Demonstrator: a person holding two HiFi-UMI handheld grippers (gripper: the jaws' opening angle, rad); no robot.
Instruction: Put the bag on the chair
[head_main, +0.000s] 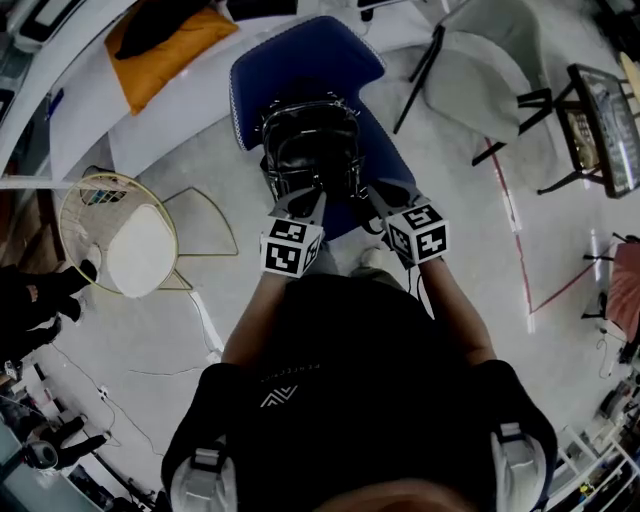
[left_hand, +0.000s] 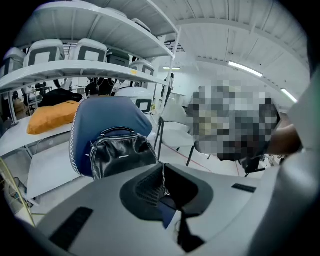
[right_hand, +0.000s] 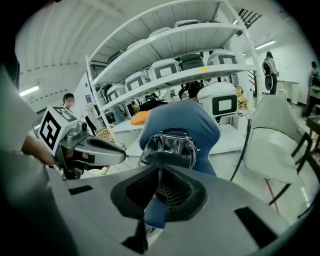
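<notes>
Two grippers sit side by side at the chair's (head_main: 300, 60) front edge, both aimed toward 12 o'clock in the head view. The black bag (head_main: 310, 145) stands upright on the blue seat with its back against the backrest and its handles up.

The left gripper (head_main: 303, 203) has its fingers pressed together with nothing between them. In its own view the closed tips (left_hand: 164, 176) show only a strip of blue seat beyond, and the bag (left_hand: 122, 152) sits at about 11 o'clock of them. The right gripper (head_main: 377, 193) is also closed and empty. In its own view the fingers (right_hand: 160, 186) meet, the bag (right_hand: 169, 148) is at 12 o'clock, and the left gripper (right_hand: 107, 152) lies at 9 o'clock.

Both sets of tips are just short of the bag's near side. From the head view I cannot tell whether they touch it.

Around the chair in the head view:
- An orange cushion (head_main: 165, 45) lies on a white shelf (head_main: 90, 110) at 10 o'clock.
- A white chair (head_main: 480, 70) stands at 2 o'clock.
- A wire stool (head_main: 125, 240) with a white pad stands at 8 o'clock.
</notes>
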